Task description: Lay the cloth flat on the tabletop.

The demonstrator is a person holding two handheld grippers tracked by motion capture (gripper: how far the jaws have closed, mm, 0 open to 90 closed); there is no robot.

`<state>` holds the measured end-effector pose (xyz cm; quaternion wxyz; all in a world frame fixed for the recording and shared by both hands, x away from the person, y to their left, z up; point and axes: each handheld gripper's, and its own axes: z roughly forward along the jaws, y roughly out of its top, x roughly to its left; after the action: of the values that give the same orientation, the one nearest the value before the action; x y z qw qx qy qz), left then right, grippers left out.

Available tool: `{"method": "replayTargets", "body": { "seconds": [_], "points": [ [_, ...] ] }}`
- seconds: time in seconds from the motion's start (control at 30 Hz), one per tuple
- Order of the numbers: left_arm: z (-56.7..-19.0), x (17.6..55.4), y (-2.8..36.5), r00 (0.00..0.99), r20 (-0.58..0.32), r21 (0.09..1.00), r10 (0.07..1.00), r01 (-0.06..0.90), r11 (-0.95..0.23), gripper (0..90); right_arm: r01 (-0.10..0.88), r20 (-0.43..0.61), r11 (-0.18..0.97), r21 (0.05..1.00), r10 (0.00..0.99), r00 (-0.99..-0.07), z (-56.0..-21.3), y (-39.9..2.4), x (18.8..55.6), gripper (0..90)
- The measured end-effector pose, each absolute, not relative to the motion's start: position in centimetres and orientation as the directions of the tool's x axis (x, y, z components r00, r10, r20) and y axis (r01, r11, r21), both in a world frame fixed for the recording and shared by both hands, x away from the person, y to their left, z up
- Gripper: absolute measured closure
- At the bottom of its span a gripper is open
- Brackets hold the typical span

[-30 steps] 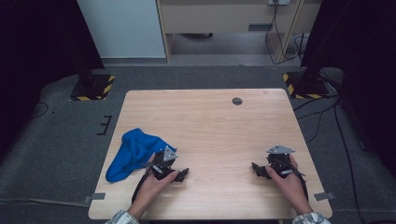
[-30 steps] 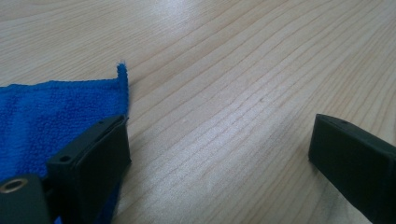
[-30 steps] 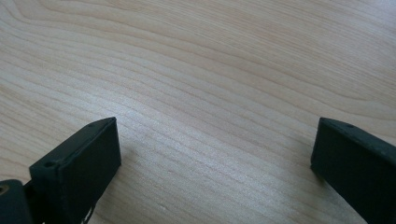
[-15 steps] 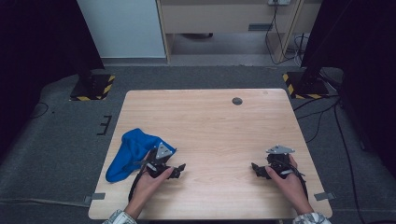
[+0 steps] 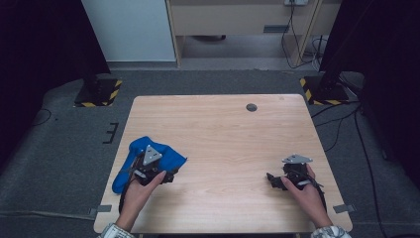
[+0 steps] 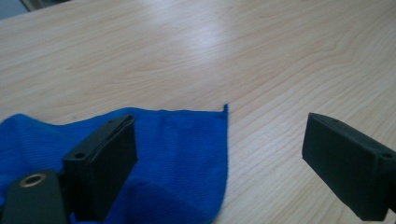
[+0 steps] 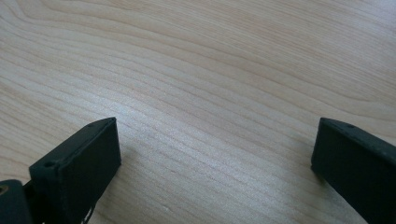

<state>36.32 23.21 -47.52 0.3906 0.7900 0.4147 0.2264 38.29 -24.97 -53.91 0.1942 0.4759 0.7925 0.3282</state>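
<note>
A crumpled blue cloth (image 5: 131,158) lies at the front left of the wooden table (image 5: 223,129). My left gripper (image 5: 171,173) hovers over the cloth's right part, jaws open. In the left gripper view the cloth (image 6: 177,154) spreads under the left jaw, its corner pointing up between the jaws, and the left gripper (image 6: 219,168) holds nothing. My right gripper (image 5: 271,179) rests low at the front right, jaws open. In the right gripper view bare wood lies between the wide-apart jaws of the right gripper (image 7: 212,163).
A small dark round spot (image 5: 251,107) sits near the table's far edge. Black stands with yellow-striped bases (image 5: 96,91) flank the table on the grey floor. A white panel and a cabinet stand behind.
My left gripper has shifted left, from beside the cloth's right edge to over the cloth. The right gripper has stayed put.
</note>
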Motion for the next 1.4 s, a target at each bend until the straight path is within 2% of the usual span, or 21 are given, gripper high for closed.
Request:
{"method": "replayTargets", "body": {
  "seconds": [0.23,0.4,0.53,0.87,1.1,1.4],
  "points": [
    [-47.2,36.6,25.6,0.512,0.045,0.803,0.858,0.492,-0.336,9.5,0.627,0.006,0.331,0.705,0.882,-0.471,-53.9,-25.0,38.3,1.4],
    [-46.3,36.6,28.2,0.464,0.002,0.827,0.886,0.497,-0.262,9.5,0.626,0.005,0.332,0.706,0.881,-0.473,-53.9,-25.0,38.3,1.2],
    [-45.6,36.5,29.7,0.43,0.004,0.837,0.903,0.492,-0.238,9.4,0.626,0.005,0.332,0.706,0.881,-0.472,-53.9,-25.0,38.3,1.2],
    [-44.7,36.5,32.3,0.386,0.028,0.837,0.922,0.496,-0.233,8.3,0.628,0.007,0.33,0.705,0.882,-0.472,-53.9,-24.9,38.3,1.1],
    [-45.7,36.8,33.9,0.354,0.034,0.825,0.935,0.519,-0.226,5.7,0.628,0.007,0.33,0.705,0.882,-0.472,-53.9,-24.9,38.3,1.1],
    [-50.2,38.1,33.5,0.375,0.004,0.752,0.927,0.61,-0.25,5.3,0.63,0.008,0.329,0.704,0.883,-0.47,-53.9,-24.9,38.3,0.9]
  ]
}}
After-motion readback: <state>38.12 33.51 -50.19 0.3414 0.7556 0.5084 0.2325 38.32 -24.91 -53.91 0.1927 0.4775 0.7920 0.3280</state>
